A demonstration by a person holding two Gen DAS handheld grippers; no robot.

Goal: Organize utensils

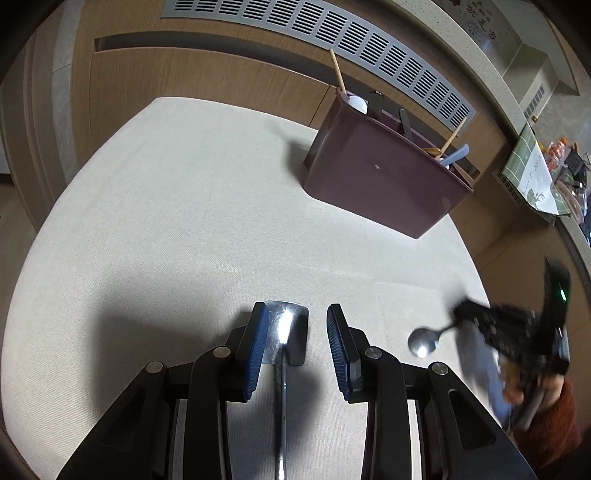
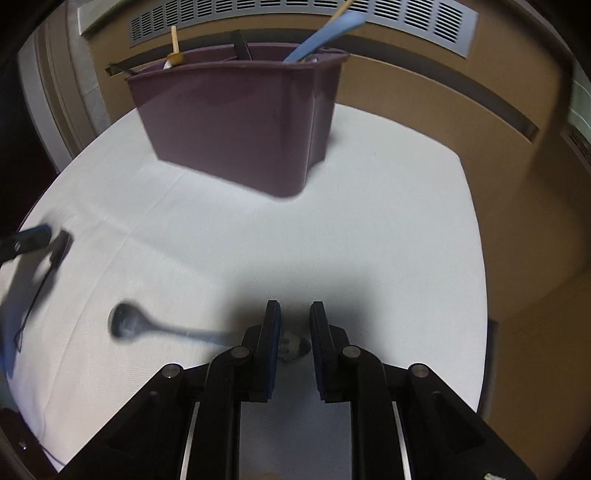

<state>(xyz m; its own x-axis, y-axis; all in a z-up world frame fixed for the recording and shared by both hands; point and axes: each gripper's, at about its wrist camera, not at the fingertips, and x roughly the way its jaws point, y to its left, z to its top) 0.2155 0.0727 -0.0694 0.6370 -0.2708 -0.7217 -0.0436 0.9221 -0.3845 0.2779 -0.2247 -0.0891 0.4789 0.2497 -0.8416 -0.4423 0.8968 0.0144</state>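
Observation:
A maroon utensil caddy (image 1: 380,177) (image 2: 236,125) stands on the white tablecloth and holds wooden, blue and black utensils. My left gripper (image 1: 295,334) is open just above a steel spatula (image 1: 282,332) that lies between its fingers, handle running under the gripper. In the left wrist view my right gripper (image 1: 469,314) is shut on the handle of a steel spoon (image 1: 423,341), bowl hanging low over the cloth. In the right wrist view, my right gripper (image 2: 294,328) has the spoon's handle end between its fingers; only the spoon's blurred shadow (image 2: 127,326) shows on the cloth.
The round table (image 1: 166,221) has its edge near wooden cabinet panels (image 1: 184,74) with a metal vent grille (image 1: 332,33). A counter with packages (image 1: 546,173) lies to the right. My left gripper shows at the left edge of the right wrist view (image 2: 37,240).

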